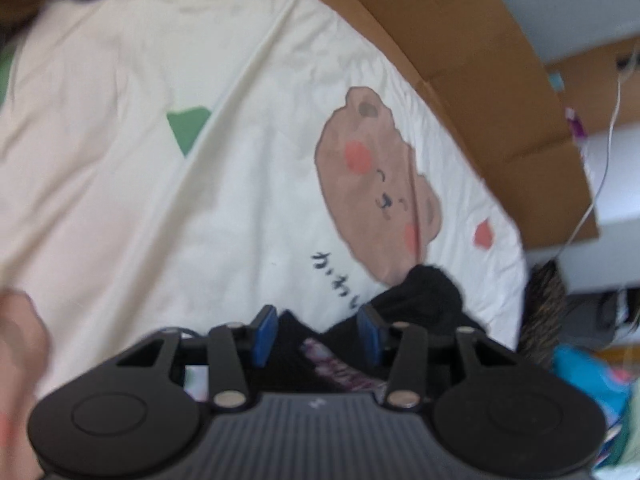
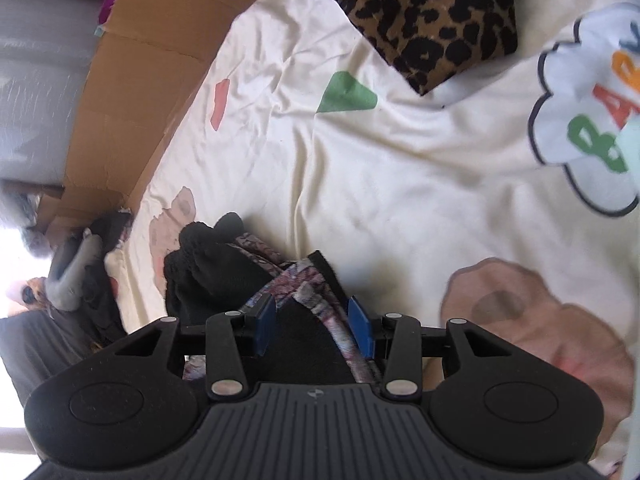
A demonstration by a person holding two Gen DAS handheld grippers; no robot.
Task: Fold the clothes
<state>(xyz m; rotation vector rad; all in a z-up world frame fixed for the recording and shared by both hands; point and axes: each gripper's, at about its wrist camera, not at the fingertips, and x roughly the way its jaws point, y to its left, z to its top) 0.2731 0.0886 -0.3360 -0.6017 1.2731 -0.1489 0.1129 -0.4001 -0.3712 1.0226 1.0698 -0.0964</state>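
Observation:
A black garment with a purple-grey patterned band lies bunched on a cream sheet printed with a brown bear [image 1: 372, 176]. In the left wrist view the garment [image 1: 424, 300] fills the gap between the blue pads, and my left gripper [image 1: 317, 334] is shut on it. In the right wrist view the same garment [image 2: 208, 264] humps up to the left. Its patterned band [image 2: 308, 296] runs between the blue pads of my right gripper [image 2: 313, 326]. Those jaws stand apart around the cloth without clearly pinching it.
A brown cardboard wall [image 1: 460, 60] [image 2: 140, 80] borders the sheet. A leopard-print cloth [image 2: 432, 12] lies at the far side. More dark clothes and a grey object [image 2: 72, 272] sit past the sheet's left edge. A teal item [image 1: 588, 376] and a white cable [image 1: 608, 132] are at right.

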